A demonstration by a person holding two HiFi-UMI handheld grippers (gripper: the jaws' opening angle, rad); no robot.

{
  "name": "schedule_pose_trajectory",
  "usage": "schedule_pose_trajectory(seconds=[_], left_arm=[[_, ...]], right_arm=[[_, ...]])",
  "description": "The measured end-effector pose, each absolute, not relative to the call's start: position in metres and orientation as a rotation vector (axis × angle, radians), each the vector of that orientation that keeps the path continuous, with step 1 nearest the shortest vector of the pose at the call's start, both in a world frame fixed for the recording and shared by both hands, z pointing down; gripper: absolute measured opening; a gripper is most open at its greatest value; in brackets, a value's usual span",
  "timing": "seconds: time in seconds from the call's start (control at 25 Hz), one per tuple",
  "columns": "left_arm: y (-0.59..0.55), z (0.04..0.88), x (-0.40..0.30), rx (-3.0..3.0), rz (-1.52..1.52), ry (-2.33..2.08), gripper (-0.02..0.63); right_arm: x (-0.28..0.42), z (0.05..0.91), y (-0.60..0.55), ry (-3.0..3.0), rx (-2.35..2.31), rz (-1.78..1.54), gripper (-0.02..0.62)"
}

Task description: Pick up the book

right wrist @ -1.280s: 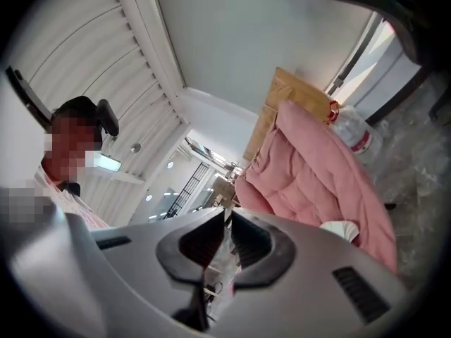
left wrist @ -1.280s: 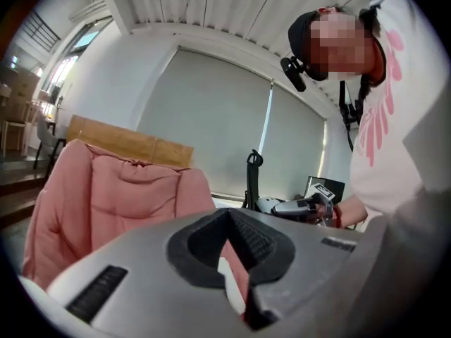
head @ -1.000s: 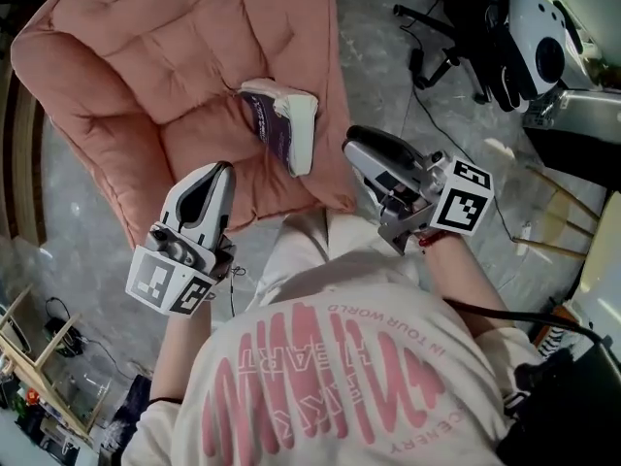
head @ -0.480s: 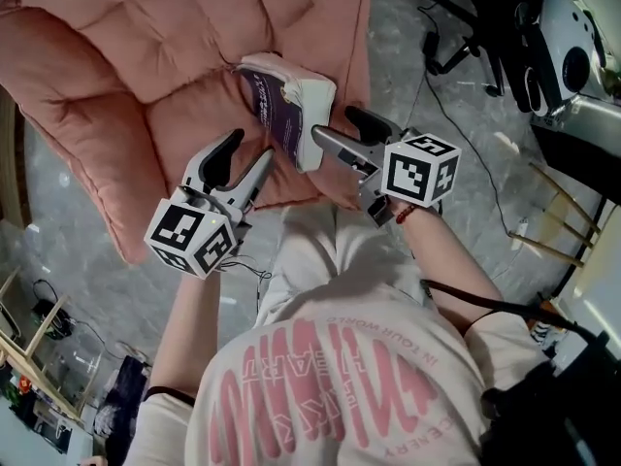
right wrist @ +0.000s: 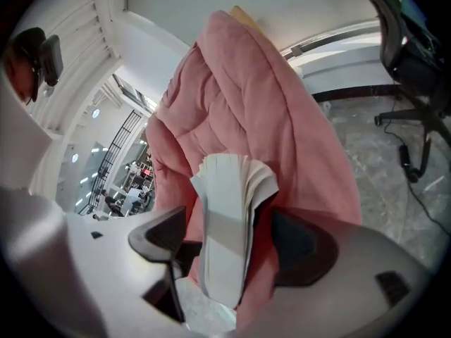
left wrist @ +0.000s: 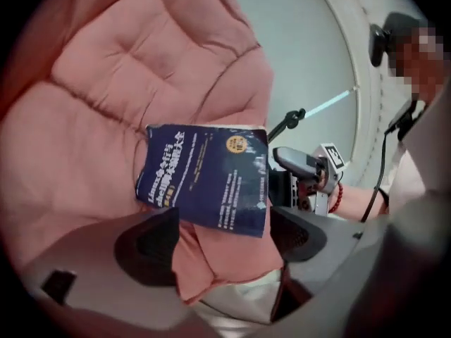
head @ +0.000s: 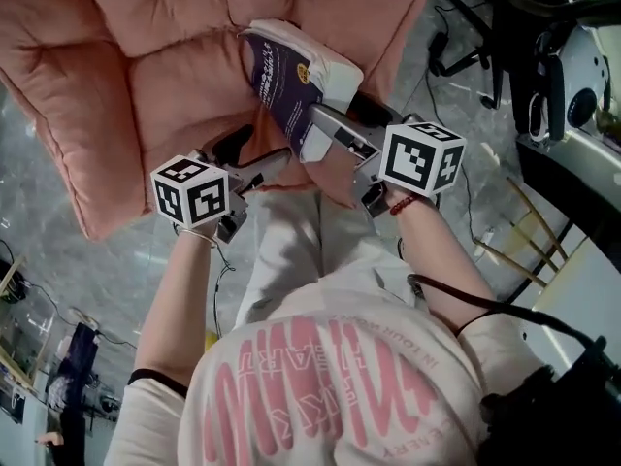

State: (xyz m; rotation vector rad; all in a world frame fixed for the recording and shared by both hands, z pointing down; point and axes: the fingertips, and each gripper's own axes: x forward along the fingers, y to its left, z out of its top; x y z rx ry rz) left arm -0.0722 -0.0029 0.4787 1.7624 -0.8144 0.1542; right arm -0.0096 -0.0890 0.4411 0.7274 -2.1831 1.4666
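A thick book [head: 283, 83] with a dark blue cover and white page edges lies tilted on the pink cushioned chair [head: 146, 56]. My left gripper [head: 254, 153] is just below the book's near corner. In the left gripper view the cover [left wrist: 204, 178] fills the middle, its lower corner above the gap of that gripper [left wrist: 222, 234]; the jaws have just been opening and hold nothing. My right gripper [head: 342, 116] reaches in at the book's right side. The page block [right wrist: 225, 217] stands between the wide jaws of the right gripper [right wrist: 229, 241], which have also just opened, with the pads apart from it.
The person's light trousers [head: 291, 250] lie directly below both grippers. On the grey stone floor to the right are a black office chair base [head: 466, 37], a cable [head: 464, 178], a white machine [head: 572, 85] and wooden rods [head: 524, 246].
Both grippers have come down and forward to the book on the cushion. Both pairs of jaws have gone from nearly shut to wide. The left gripper has rolled, showing other cube faces.
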Motion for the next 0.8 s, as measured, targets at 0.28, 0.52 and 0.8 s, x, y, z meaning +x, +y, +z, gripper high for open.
schedule_pose_trajectory(seconds=[0.28, 0.52, 0.8], left_arm=[[0.007, 0.514, -0.054, 1.301, -0.384, -0.72, 0.417], [-0.008, 0.508, -0.037, 1.209, -0.683, -0.631, 0.417], [-0.02, 0.491, -0.041, 1.243, -0.775, -0.611, 0.417]], right_arm=[[-0.011, 0.437, -0.088, -2.099, 0.671, 1.213, 0.376], [-0.02, 0.431, -0.089, -2.049, 0.663, 1.156, 0.374], [-0.051, 0.449, -0.086, -2.014, 0.577, 1.054, 0.373]])
